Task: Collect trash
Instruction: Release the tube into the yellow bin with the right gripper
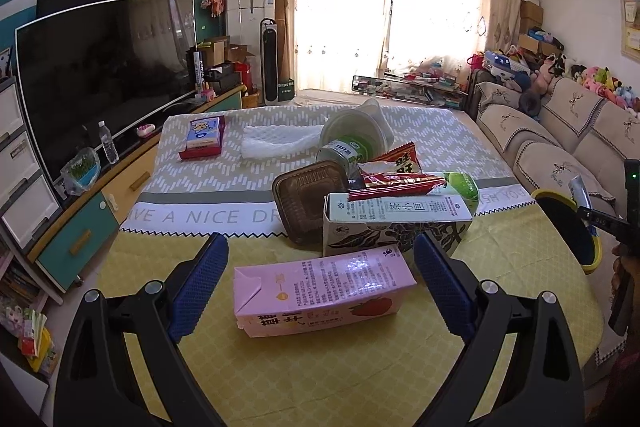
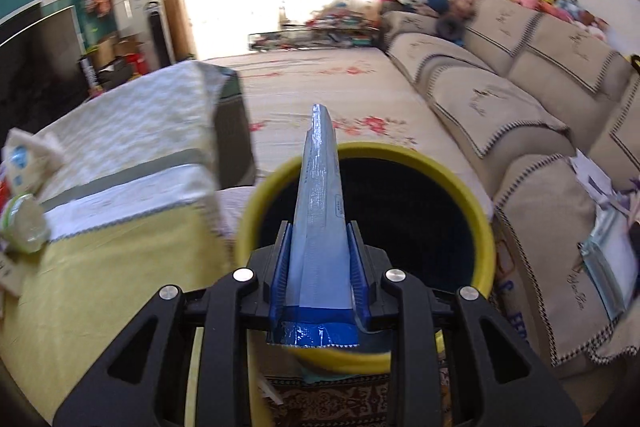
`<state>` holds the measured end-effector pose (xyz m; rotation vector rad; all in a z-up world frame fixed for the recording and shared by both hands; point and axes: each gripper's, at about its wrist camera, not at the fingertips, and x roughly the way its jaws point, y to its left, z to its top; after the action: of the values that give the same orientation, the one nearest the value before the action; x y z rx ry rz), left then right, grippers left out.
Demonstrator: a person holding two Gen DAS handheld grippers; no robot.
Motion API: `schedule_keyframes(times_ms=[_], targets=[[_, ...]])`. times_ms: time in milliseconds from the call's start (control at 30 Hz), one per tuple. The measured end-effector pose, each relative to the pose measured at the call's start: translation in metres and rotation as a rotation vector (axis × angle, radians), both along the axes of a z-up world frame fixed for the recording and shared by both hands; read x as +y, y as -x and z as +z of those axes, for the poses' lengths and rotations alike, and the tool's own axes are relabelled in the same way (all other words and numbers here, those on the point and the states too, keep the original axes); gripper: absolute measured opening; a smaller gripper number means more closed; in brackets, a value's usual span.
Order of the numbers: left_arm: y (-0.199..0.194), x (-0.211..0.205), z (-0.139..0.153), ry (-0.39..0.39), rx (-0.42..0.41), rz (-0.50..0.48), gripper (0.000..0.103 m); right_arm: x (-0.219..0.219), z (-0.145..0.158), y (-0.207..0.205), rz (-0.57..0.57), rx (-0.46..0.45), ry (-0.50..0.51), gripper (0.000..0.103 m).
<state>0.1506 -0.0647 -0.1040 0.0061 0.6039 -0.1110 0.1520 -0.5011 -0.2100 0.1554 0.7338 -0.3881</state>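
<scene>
A: Where do things stand?

B: Your table (image 1: 280, 367) bears the trash pile; the yellow-rimmed bin (image 2: 486, 227) stands beside it. Your left gripper (image 1: 320, 277) is spread wide around the pink carton (image 1: 320, 293), not touching it.

A: And the right?

B: Your right gripper (image 2: 320, 251) is clamped on a silver-blue wrapper (image 2: 318, 195) over the bin's mouth.

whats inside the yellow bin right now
The yellow bin sits beside the table with its mouth open, but its inside looks dark and nothing can be made out. The silver-blue wrapper held in the right claw covers the middle of the opening.
</scene>
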Motion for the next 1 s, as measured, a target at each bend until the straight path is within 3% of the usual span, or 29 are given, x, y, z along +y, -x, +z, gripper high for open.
schedule_keyframes(times_ms=[100,133,200,667,833,1000], targets=[[-0.003,-0.003,-0.003,-0.011,0.008,-0.001,0.092,-0.025,-0.012,-0.009,-0.048,0.025,-0.014,0.031],[-0.004,-0.004,-0.004,-0.016,0.011,0.0,0.092,-0.031,-0.015,-0.011,-0.059,0.032,-0.02,0.043],[-0.005,-0.005,-0.005,-0.018,0.017,-0.004,0.092,-0.041,-0.019,-0.008,-0.079,0.026,-0.025,0.052],[-0.019,-0.009,-0.02,0.046,0.077,-0.066,0.092,-0.028,-0.028,0.0,-0.053,0.029,-0.057,0.054],[-0.027,-0.027,-0.02,0.013,0.066,-0.113,0.092,-0.021,-0.019,0.0,-0.042,0.006,-0.055,0.058],[-0.046,-0.031,-0.008,0.066,0.069,-0.13,0.092,-0.017,-0.018,0.001,-0.037,0.009,-0.052,0.058]])
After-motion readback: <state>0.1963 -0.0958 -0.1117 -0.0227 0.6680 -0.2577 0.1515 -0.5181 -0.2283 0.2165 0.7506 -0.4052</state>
